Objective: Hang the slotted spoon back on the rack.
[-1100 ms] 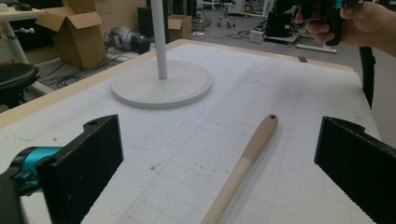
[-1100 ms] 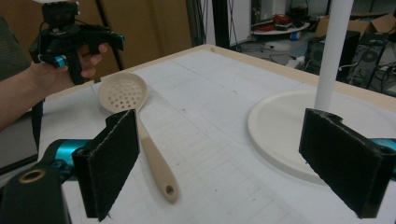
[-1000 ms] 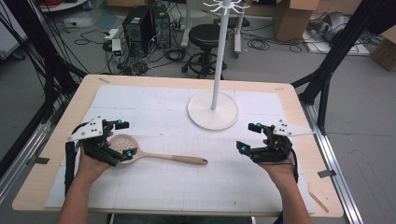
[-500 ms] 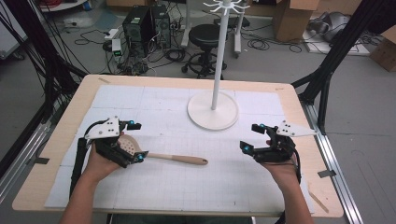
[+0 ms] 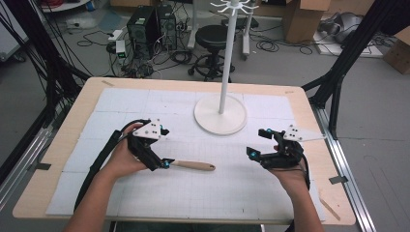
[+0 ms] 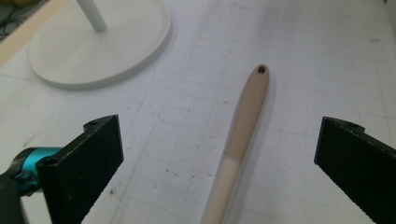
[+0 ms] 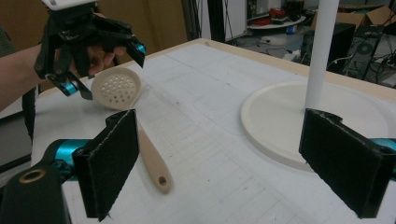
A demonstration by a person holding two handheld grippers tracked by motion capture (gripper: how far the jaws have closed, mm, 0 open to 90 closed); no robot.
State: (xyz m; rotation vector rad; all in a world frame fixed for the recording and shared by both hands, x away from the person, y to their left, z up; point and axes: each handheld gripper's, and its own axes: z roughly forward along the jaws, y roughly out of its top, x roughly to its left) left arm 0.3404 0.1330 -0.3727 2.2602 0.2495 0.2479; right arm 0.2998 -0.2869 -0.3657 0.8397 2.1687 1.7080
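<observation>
My left gripper (image 5: 153, 147), jaws apart, hovers over one slotted spoon (image 6: 243, 135); handle runs btwn the two pads w/o touching either. My left hand (image 5: 123, 157) grips from the near-left, wrist turned so the jaws point toward the table's right edge. Spoon lies flat on the white mat, left of table centre: perforated bowl (image 7: 116, 87) under my left gripper, handle end w/ one hole toward centre. My right gripper (image 5: 263, 145), jaws wide apart & holding nothing, sits near the right edge, pointing left; right hand (image 5: 290, 169) comes in from the near edge. One white stand (image 5: 221, 113), round base, toward the far edge, approx. mid-table. Count: 2 grippers, 1 spoon, 1 stand.
</observation>
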